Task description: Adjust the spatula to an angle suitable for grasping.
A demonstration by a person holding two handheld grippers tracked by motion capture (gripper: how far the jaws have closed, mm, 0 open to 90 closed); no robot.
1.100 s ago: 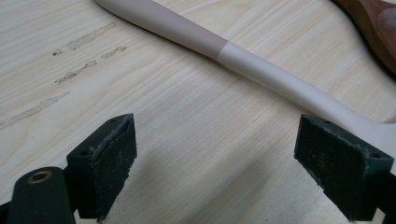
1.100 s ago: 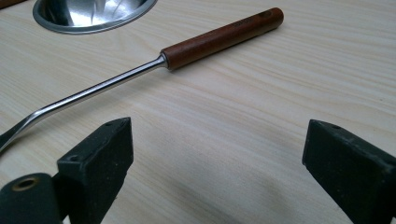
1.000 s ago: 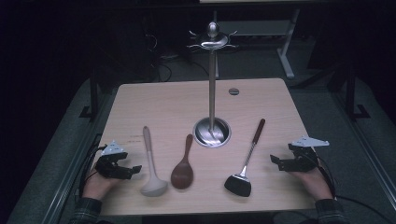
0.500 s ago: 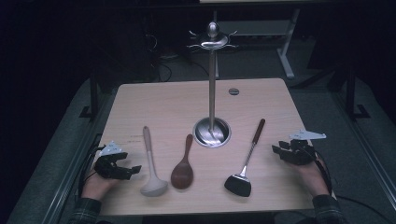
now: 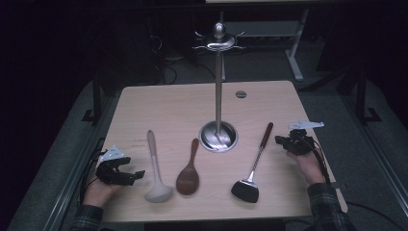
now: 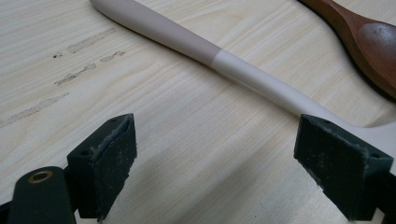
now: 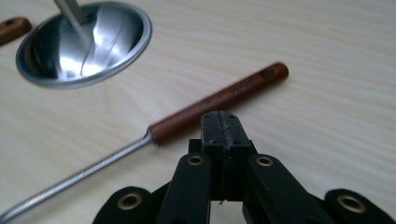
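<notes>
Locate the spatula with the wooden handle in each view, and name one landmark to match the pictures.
High view: the spatula lies right of centre, black blade nearest the person, beside the right gripper.
Left gripper view: not in it.
Right gripper view: its handle crosses the middle, just beyond the shut jaws.
Shared landmark: the stand's round steel base.

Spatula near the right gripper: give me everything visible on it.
The spatula lies flat on the table, right of the stand's base, its black head toward the person and its handle pointing away. The handle looks like reddish-brown wood with a small mark near its rounded end; a thin bright metal shaft joins it to the head. The right gripper sits just short of the handle, shut with nothing between its fingers. Whether it touches the wood cannot be told.
</notes>
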